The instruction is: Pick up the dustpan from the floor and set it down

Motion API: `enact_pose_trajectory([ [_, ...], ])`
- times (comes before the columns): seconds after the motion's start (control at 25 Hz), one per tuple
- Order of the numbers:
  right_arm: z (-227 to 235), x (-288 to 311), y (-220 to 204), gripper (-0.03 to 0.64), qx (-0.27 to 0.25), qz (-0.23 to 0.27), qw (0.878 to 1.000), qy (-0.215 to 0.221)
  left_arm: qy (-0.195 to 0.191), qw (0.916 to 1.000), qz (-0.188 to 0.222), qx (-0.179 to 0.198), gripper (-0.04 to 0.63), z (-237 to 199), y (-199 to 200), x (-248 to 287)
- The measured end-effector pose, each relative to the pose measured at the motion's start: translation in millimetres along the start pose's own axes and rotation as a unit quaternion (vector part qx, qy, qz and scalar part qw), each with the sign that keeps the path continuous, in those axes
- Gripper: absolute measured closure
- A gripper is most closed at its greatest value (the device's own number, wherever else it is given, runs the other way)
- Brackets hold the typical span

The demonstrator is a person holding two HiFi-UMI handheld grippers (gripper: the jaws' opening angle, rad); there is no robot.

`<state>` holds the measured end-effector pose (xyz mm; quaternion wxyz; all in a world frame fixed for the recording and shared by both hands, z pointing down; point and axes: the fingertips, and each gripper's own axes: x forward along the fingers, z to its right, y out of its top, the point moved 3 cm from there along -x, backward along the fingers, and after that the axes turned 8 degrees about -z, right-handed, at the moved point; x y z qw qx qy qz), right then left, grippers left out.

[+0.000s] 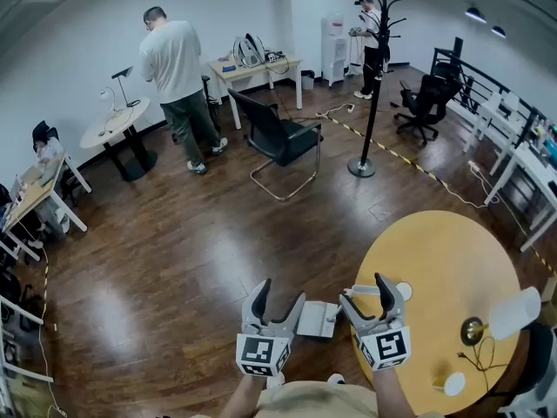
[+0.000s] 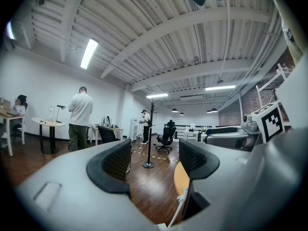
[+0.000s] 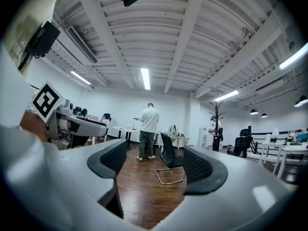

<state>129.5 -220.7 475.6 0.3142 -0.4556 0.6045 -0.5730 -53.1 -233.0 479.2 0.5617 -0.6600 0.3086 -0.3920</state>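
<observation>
Head view first: I see the left gripper [image 1: 280,296] and the right gripper [image 1: 365,290] held side by side low in the frame, each with its jaws spread. The pale dustpan [image 1: 315,319] lies on the dark wood floor [image 1: 191,259] beneath the gap between them, just beside the edge of the round yellow table [image 1: 435,259]; neither gripper touches it. In the left gripper view the two black pads stand well apart with nothing between them, and through the gap I see floor, a black coat stand [image 2: 149,143] and a sliver of the yellow tabletop. In the right gripper view the pads are likewise wide and empty, framing a black chair [image 3: 169,160] and a person in a white shirt [image 3: 148,121] who faces away.
</observation>
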Motion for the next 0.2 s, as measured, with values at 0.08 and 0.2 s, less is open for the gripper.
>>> enact_pose_trajectory([
  [0.08,-5,2,0,0.248,-0.010,-0.005,1.000,0.003,0.002,1.0000,-0.001,-0.002,0.301,-3,-1,-2],
  [0.2,-16,5,-1,0.250,-0.051,-0.022,0.998,0.005,0.003,1.0000,-0.002,-0.003,0.301,-7,-2,-5],
])
